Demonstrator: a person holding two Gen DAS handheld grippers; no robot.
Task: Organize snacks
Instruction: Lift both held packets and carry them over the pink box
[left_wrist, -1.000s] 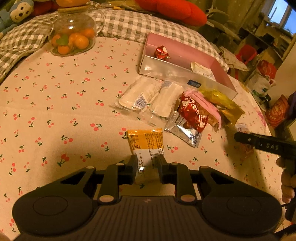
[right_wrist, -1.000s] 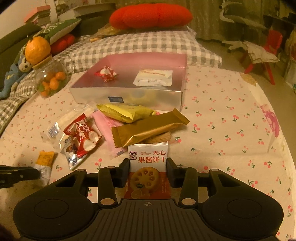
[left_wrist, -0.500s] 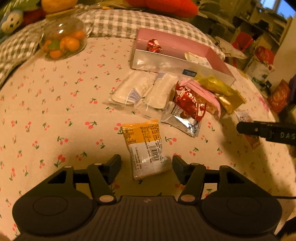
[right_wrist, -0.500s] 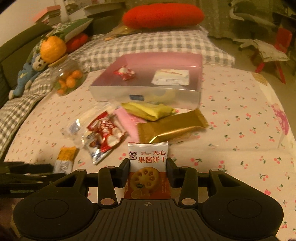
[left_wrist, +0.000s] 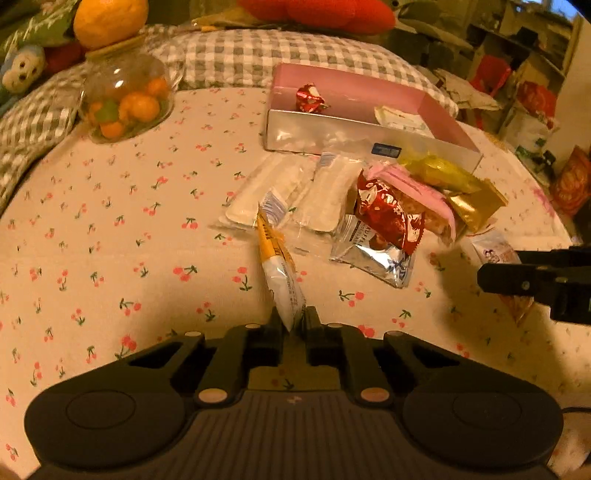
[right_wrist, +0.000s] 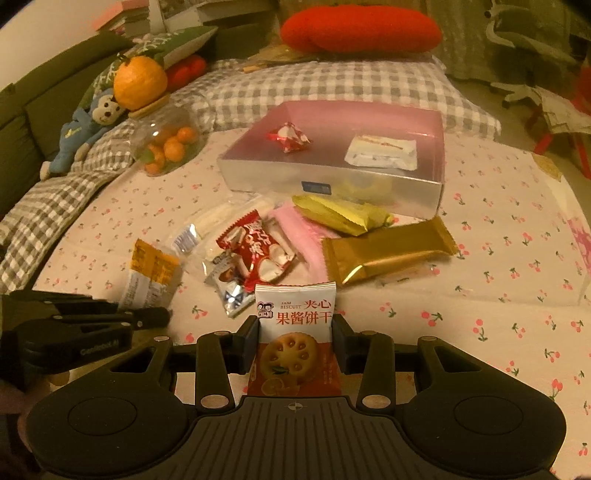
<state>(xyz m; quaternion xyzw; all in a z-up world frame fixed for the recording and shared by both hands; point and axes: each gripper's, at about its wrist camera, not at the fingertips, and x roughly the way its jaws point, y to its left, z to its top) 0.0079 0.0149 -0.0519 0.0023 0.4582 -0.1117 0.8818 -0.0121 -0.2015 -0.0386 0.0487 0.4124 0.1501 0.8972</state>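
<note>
My left gripper (left_wrist: 291, 321) is shut on an orange-and-white snack packet (left_wrist: 277, 266), which stands on edge and points away from me. In the right wrist view the same packet (right_wrist: 151, 273) sticks out past the left gripper (right_wrist: 147, 315). My right gripper (right_wrist: 295, 325) is shut on a red-and-white jam biscuit packet (right_wrist: 295, 354) held upright above the cherry-print sheet. Behind lies a pink box with a silver wall (right_wrist: 332, 181); it holds a red sweet (right_wrist: 290, 137) and a white packet (right_wrist: 380, 152). Before the box lies a pile of packets: white (left_wrist: 280, 184), red (left_wrist: 388, 218), gold (right_wrist: 388, 254).
A glass jar of small oranges (left_wrist: 125, 103) stands at the far left by a grey checked blanket (right_wrist: 55, 199). A plush monkey (right_wrist: 92, 125) and a red cushion (right_wrist: 362, 29) lie further back. The bed's edge runs down the right side (right_wrist: 576, 236).
The left jaws opened around the orange packet lying flat, then closed; it now stands on edge in the grip. The right gripper drew back a little with its biscuit packet.
</note>
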